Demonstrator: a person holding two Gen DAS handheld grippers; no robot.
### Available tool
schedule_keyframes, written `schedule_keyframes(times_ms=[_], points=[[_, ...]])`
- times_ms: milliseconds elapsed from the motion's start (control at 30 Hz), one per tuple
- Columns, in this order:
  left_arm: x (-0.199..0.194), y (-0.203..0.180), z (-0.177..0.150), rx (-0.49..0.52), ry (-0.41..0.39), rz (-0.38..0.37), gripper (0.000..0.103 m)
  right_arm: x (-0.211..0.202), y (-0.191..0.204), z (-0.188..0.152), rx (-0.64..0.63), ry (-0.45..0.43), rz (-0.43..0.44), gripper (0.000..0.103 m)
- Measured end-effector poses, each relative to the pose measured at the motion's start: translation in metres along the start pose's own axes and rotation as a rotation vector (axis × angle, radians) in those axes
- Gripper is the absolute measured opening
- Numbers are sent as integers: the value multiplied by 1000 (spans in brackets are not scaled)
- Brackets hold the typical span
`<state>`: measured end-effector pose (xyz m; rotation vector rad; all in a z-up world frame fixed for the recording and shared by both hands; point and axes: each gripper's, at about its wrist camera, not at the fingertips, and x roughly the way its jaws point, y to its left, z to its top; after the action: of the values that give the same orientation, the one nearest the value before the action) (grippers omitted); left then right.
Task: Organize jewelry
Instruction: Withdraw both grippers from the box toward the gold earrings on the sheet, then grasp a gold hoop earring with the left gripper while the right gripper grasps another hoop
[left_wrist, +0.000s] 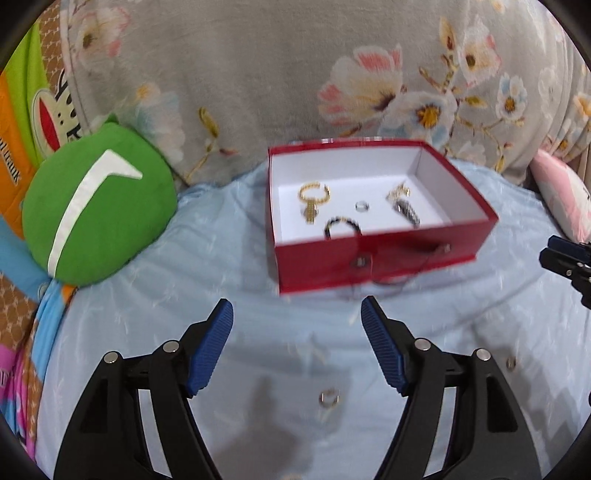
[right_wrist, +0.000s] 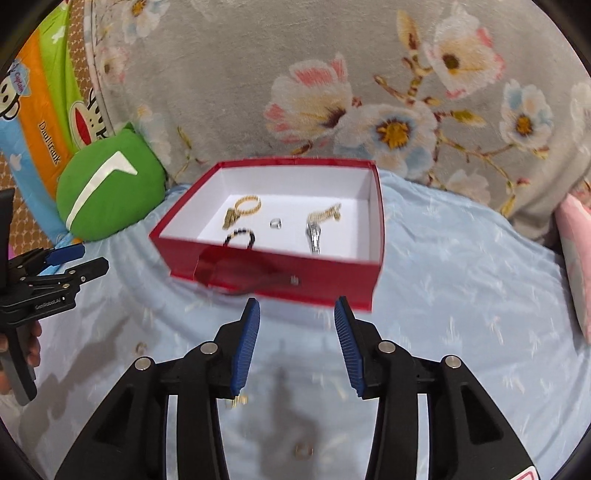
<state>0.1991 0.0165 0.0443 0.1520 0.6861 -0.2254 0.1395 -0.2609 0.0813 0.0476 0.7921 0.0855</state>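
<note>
Both grippers, left gripper (left_wrist: 297, 314) and right gripper (right_wrist: 296, 312), are hovering with jaws wide apart, holding nothing. Red box (left_wrist: 373, 264) is collecting pieces; silver ring (left_wrist: 328, 398) is lying on the bed under the left, likely next.

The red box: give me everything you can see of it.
The red box is a shallow, open, lidless rectangular tray, glossy red outside, white inside, seemingly cardboard. Its front wall has a small metal stud and dark cord loop. It sits flat on the pale blue bedspread, holding several jewelry pieces. Neither pair of tongs touches it.
</note>
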Motion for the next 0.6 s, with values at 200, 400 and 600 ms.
schedule_keyframes(times_ms=[200, 400, 600], points=[[-4, 1, -52, -74, 63, -45, 69, -8, -1, -65, 74, 71, -2, 42], [14, -2, -83, -154, 120, -49, 69, 8, -7, -106, 141, 133, -22, 42], [35, -8, -94, -160, 153, -21, 69, 29, -8, -110, 154, 152, -45, 42]])
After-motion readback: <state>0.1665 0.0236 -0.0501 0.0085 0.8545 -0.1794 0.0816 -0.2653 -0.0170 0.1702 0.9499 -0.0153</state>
